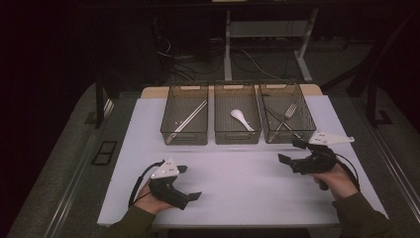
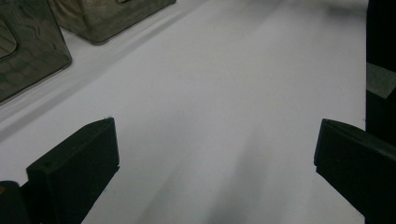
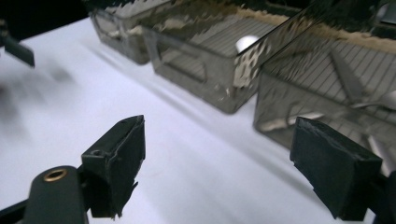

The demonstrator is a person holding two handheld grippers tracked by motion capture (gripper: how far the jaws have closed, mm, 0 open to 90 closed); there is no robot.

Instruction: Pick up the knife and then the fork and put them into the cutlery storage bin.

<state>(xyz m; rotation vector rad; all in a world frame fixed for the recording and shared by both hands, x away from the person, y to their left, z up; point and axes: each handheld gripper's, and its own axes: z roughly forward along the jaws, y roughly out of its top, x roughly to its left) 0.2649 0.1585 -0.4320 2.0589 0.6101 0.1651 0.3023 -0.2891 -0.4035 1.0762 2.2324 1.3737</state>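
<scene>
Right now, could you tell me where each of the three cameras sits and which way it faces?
High view: above the person's side, facing forward and down on the white table and three bins; both hands and the left gripper and right gripper show.
Left gripper view: between open jaws, across bare table toward two bins' corners.
Right gripper view: between open jaws, toward the bins.
Shared: the middle bin with the white spoon.

This looks like a lab or test room set up for recording. Ahead of the jaws, a desk (image 1: 237, 183) under a plain white cover carries three identical clear bins (image 1: 236, 120) in a neat row, sorted: chopsticks (image 1: 190, 116), a white spoon (image 1: 241, 119), a fork (image 1: 287, 115). Past the bins, loose cables (image 1: 198, 64) lie tangled on a grey floor (image 1: 277, 59) around the white metal legs of another desk (image 1: 302, 54). The surroundings are dark, with black frame posts (image 1: 99, 94) flanking the desk.
</scene>
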